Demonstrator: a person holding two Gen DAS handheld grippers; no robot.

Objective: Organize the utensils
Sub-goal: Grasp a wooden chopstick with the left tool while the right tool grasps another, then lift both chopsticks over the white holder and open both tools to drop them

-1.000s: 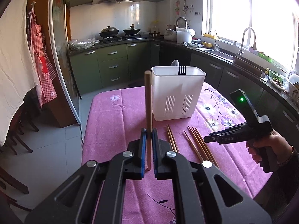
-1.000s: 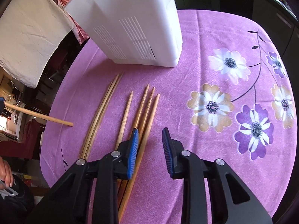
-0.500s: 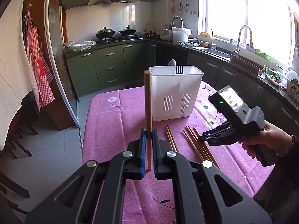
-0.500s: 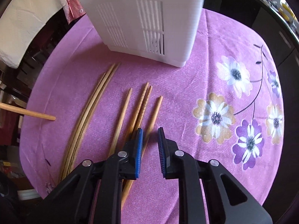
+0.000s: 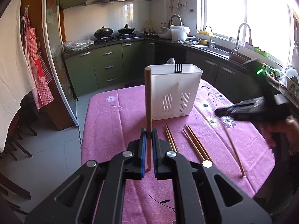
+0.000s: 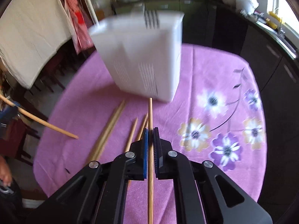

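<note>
Wooden chopsticks are pinched in both closed claws: left gripper (image 5: 147, 131) upright, right gripper (image 6: 150, 130) angled downward above the purple floral tablecloth (image 6: 196, 74).

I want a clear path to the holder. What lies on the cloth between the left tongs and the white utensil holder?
Only bare pink tablecloth lies between the left tongs and the white utensil holder, as the left wrist view shows; the loose chopsticks lie off to the right.

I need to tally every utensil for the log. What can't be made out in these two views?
- Left wrist view: the white caddy walls hide all but a fork's tines and a spoon tip.
- Left wrist view: the right gripper is motion-blurred.
- Right wrist view: blurred; table chopsticks pass behind the gripper body, count unclear.
</note>
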